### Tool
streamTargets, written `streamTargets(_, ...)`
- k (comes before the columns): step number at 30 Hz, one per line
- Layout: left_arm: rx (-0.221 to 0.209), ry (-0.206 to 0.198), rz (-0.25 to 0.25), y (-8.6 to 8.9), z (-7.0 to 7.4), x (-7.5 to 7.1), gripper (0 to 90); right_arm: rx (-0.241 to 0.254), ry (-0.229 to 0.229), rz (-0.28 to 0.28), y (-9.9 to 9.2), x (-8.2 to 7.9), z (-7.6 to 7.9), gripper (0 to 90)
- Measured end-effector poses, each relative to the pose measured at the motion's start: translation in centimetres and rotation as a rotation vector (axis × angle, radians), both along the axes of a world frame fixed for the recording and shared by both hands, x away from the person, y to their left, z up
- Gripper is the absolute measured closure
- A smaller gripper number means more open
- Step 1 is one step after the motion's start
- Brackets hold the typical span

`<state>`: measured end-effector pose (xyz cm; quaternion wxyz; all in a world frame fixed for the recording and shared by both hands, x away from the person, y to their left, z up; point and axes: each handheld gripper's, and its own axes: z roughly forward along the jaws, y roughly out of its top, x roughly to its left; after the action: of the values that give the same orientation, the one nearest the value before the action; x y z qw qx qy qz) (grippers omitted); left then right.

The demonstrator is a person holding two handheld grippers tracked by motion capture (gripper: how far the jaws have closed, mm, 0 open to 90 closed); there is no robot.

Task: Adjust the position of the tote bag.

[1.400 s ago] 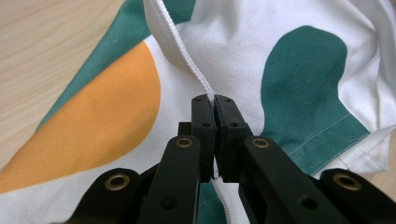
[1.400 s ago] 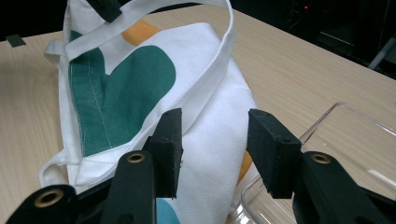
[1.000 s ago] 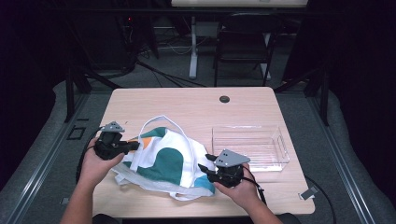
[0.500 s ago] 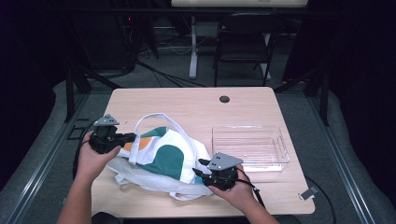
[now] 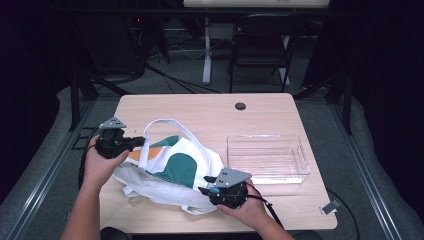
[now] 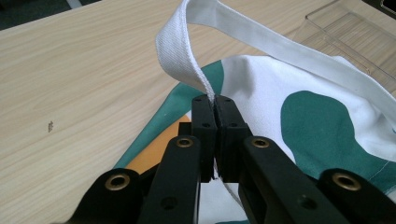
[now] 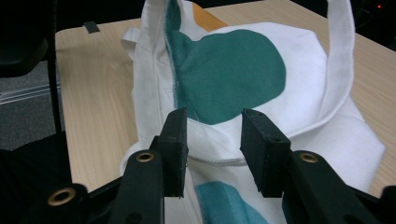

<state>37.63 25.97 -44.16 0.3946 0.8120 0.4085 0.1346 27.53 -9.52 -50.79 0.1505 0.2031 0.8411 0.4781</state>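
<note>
A light wooden table (image 5: 200, 112) is sitting under bright light in an otherwise dark room, a round black cable port (image 5: 240, 106) showing near its far edge at 12 o'clock. Grey carpet (image 5: 360, 165) is surrounding it, with metal rails (image 5: 40, 175) running along the floor at 9 o'clock. A dark chair (image 5: 260, 55) is standing beyond the table at 1 o'clock, beside a white desk leg (image 5: 206, 50) and loose cables (image 5: 170, 75) trailing across the floor at 11 o'clock.

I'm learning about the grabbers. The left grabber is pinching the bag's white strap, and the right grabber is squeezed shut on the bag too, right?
Not quite. The left gripper does pinch the white strap, but the right gripper is open, its jaws apart over the bag. The right gripper view shows it.
</note>
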Motion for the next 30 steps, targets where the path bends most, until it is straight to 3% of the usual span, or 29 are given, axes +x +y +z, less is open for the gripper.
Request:
streamTargets(6,-0.010,0.011,0.006,0.3,-0.3,0.5,88.1,-0.008,0.005,0.032,0.4,-0.1,-0.3,58.7)
streamTargets(17,-0.023,0.023,0.016,0.8,-0.8,0.8,88.1,-0.085,-0.053,0.028,1.3,-0.4,-0.9,57.4)
streamTargets(21,-0.021,0.029,0.020,0.7,-1.0,0.7,88.1,-0.119,-0.085,0.019,1.5,-0.5,-1.1,60.4)
streamTargets(24,-0.016,0.031,0.021,0.6,-1.1,0.6,88.0,-0.136,-0.114,0.012,1.5,-0.7,-1.0,67.8)
streamTargets(30,-0.012,0.036,0.019,0.7,-1.4,0.6,87.9,-0.142,-0.118,0.016,1.5,-0.7,-0.9,76.6)
